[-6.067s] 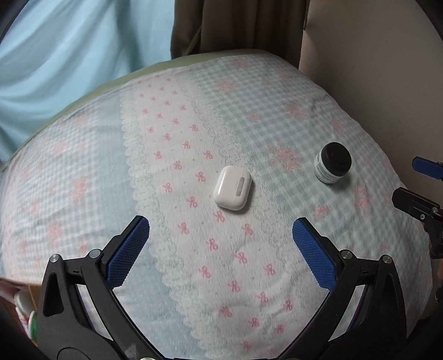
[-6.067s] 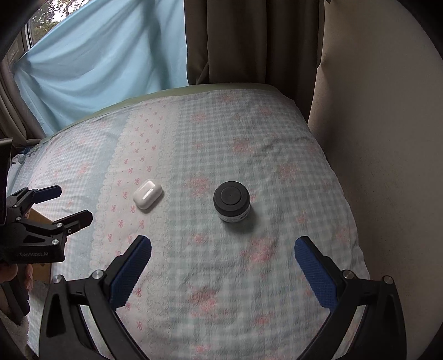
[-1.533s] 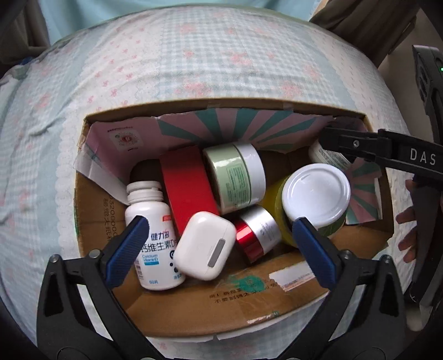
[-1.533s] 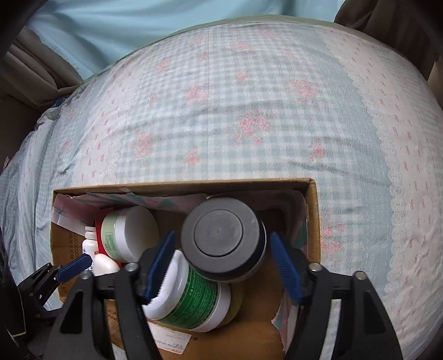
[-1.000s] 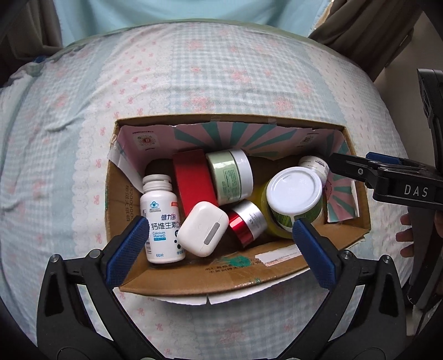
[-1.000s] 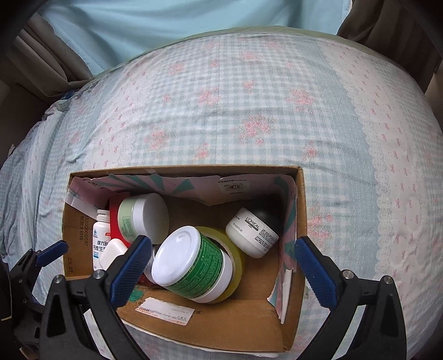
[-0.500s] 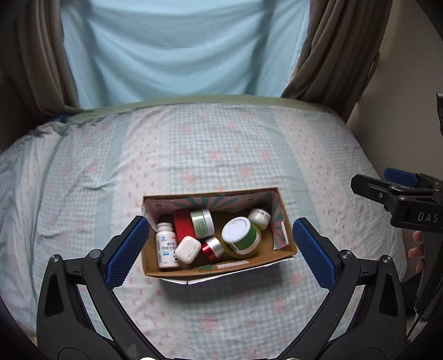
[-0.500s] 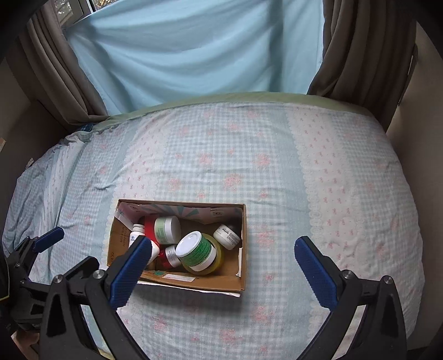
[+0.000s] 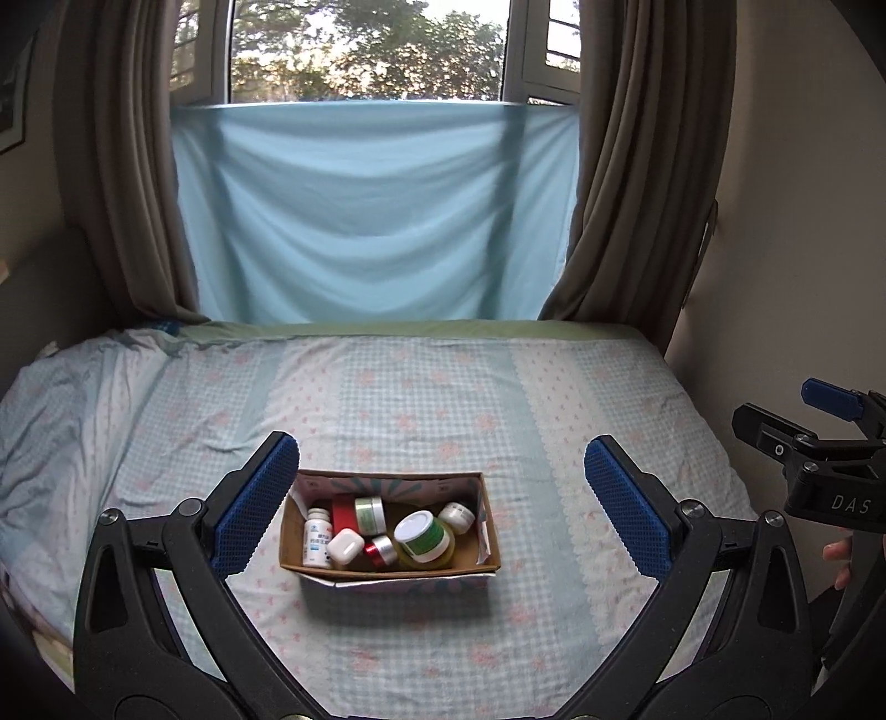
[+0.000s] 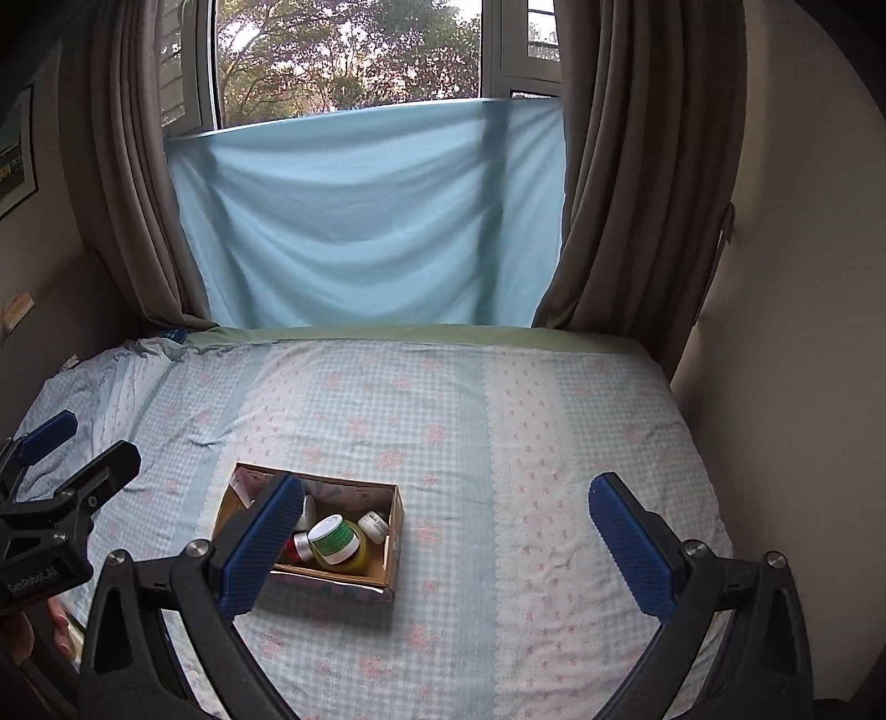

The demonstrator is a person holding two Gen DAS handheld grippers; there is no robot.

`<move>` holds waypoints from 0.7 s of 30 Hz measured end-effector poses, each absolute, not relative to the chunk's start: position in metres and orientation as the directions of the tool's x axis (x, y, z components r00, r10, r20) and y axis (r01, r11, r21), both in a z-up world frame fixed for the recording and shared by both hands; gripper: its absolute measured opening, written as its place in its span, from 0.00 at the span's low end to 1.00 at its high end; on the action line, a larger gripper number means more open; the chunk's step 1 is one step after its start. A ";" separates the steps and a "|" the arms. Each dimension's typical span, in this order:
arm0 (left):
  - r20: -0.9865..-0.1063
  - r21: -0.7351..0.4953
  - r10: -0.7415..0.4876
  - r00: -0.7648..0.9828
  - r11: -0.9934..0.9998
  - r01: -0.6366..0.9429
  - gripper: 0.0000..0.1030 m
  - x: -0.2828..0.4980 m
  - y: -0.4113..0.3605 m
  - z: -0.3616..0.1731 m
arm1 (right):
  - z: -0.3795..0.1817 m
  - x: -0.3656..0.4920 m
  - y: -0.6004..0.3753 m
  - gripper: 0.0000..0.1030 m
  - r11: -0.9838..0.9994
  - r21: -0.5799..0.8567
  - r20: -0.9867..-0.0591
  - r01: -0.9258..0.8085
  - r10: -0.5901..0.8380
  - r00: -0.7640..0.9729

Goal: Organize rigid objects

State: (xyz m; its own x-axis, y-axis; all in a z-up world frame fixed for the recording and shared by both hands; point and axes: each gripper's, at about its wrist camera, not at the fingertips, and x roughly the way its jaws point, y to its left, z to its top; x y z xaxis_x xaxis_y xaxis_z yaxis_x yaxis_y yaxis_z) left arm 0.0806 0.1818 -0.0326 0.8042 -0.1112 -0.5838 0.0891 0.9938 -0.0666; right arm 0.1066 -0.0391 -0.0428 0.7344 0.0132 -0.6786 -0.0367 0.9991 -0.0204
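Both grippers, left gripper and right gripper, are now hovering far back, jaws spread and empty; the earbud case and jar are sitting in the box, so sorting looks finished.

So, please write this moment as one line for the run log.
left claw: open, holds nothing | right claw: open, holds nothing | earbud case: in box | box: on bed

This is a home bedroom. A bed with a pale blue gingham, pink-flowered sheet fills the room, and grey-brown curtains frame the far window.
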 end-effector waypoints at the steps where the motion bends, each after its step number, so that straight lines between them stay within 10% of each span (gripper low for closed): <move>1: -0.580 -0.065 -0.109 0.807 0.994 0.087 1.00 0.074 0.178 -0.032 | -0.042 0.101 -0.045 1.00 0.999 -0.019 -0.672 -0.032 0.011 0.740; 21: -0.480 -0.014 -0.053 0.876 0.999 0.052 1.00 0.015 0.138 -0.027 | -0.038 0.047 -0.087 1.00 1.000 -0.014 -0.589 -0.011 0.000 0.808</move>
State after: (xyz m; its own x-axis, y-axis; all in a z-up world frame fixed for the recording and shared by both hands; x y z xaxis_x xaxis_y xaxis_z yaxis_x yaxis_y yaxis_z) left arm 0.0147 0.1384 -0.0267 0.8755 -0.0525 -0.4803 0.0524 0.9985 -0.0137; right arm 0.0475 -0.0869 -0.0377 0.8084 0.0004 -0.5886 -0.0107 0.9998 -0.0139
